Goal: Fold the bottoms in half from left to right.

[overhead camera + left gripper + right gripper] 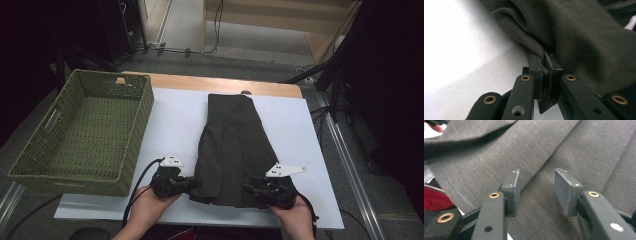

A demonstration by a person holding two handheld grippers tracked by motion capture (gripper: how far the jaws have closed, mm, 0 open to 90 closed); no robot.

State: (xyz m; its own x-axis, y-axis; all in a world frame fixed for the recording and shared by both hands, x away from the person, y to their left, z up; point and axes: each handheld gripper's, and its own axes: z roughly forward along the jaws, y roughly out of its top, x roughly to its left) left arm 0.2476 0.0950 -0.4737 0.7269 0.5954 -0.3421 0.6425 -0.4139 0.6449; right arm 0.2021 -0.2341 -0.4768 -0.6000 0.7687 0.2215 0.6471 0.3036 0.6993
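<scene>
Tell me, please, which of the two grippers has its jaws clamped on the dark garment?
The left gripper: its pads pinch the dark garment at its edge, while the right gripper hovers open over it.

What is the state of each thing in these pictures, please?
Dark skirt: lying flat on the white sheet, near hem edge pinched at one corner.
Left tool: shut on the skirt's edge.
Right tool: open, jaws apart over the cloth, not gripping.
Green woven basket: upright, nothing inside.
</scene>
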